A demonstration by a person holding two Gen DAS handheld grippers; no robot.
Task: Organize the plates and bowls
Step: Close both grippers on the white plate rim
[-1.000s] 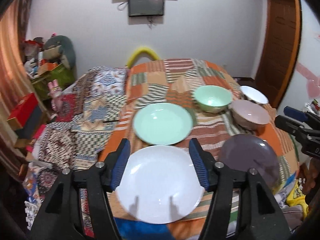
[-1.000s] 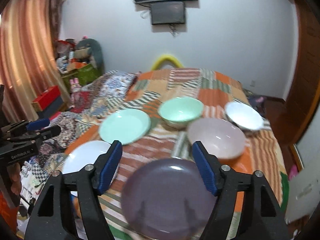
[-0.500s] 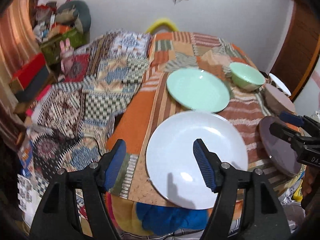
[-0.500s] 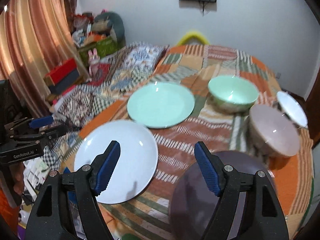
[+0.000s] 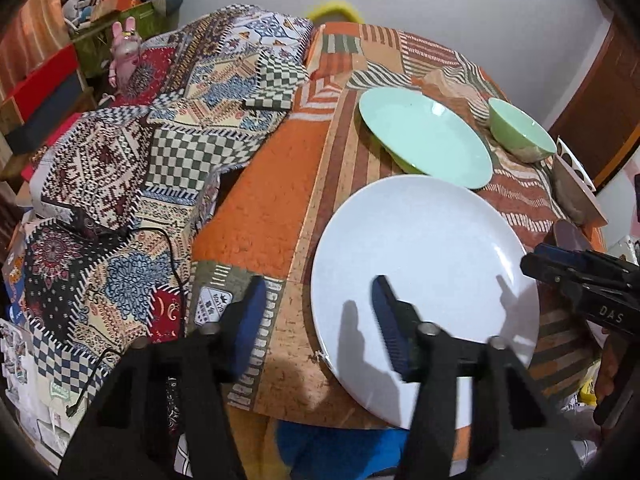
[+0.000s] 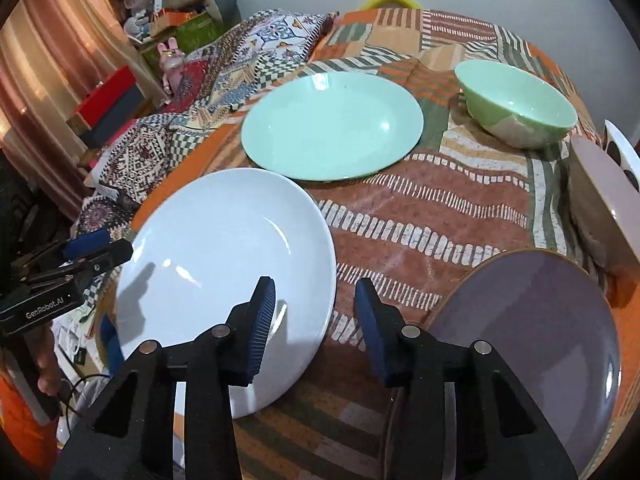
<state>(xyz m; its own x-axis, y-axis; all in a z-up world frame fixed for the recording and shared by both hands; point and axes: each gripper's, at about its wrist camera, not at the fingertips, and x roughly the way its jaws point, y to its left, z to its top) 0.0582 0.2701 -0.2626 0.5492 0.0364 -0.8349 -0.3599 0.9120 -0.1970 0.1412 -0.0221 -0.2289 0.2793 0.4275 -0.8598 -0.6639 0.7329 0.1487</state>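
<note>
A white plate [image 5: 424,280] [image 6: 228,280] lies at the table's near edge. Behind it lie a mint green plate [image 5: 424,140] [image 6: 332,124] and a mint green bowl [image 5: 520,132] [image 6: 516,104]. A purple plate [image 6: 532,340] lies at the near right, with a pinkish bowl [image 6: 600,204] and a white bowl [image 6: 624,152] beyond it. My left gripper [image 5: 318,324] is open and straddles the white plate's left rim. My right gripper [image 6: 316,320] is open and straddles the white plate's right rim. Both are empty.
The table carries an orange patchwork cloth [image 5: 276,184] [image 6: 440,208]. A patterned quilt [image 5: 140,152] is heaped to its left, with a black cable [image 5: 172,256] on it. Boxes and toys [image 6: 172,20] stand by the curtain at the far left.
Both grippers have come down and moved left toward the white plate. Its rims now lie between their open fingers. No dish has moved.
</note>
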